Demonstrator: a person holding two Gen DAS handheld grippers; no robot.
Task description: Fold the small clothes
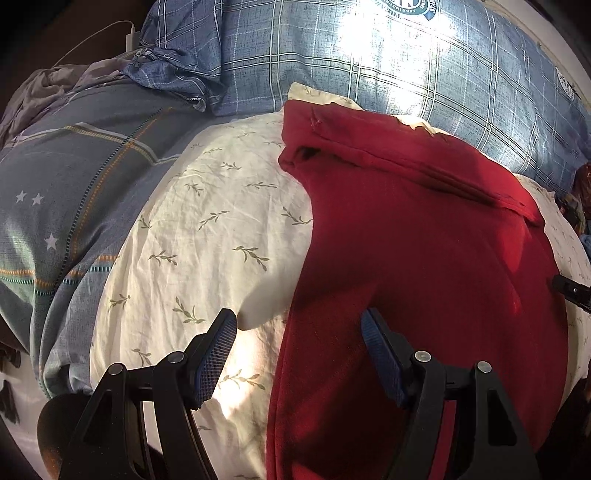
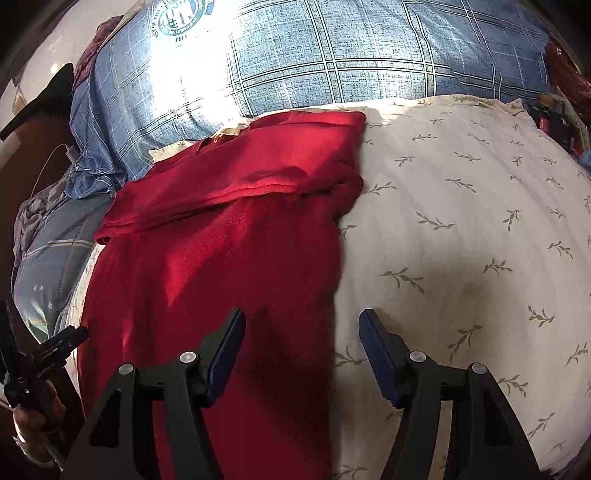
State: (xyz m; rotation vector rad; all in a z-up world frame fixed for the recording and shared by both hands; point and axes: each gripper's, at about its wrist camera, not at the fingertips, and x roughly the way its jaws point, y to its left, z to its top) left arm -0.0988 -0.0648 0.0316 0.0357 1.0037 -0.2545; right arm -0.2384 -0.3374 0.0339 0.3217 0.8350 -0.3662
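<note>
The red garment (image 1: 424, 236) lies flat on the cream leaf-print bed (image 2: 461, 229), its far end folded over. Both grippers, left gripper (image 1: 299, 332) and right gripper (image 2: 302, 330), hover with fingers spread, each straddling 1 long edge; open sheet lies either side.

We could read no word or number for certain. The blue checked fabric pillow (image 2: 332, 62), far ahead of the right tool, bore a round teal-and-white printed emblem (image 2: 181, 16) whose lettering was too small and glare-washed to make out. The same emblem (image 1: 402, 5) sat cut off at the top edge ahead of the left tool, equally unreadable.
</note>
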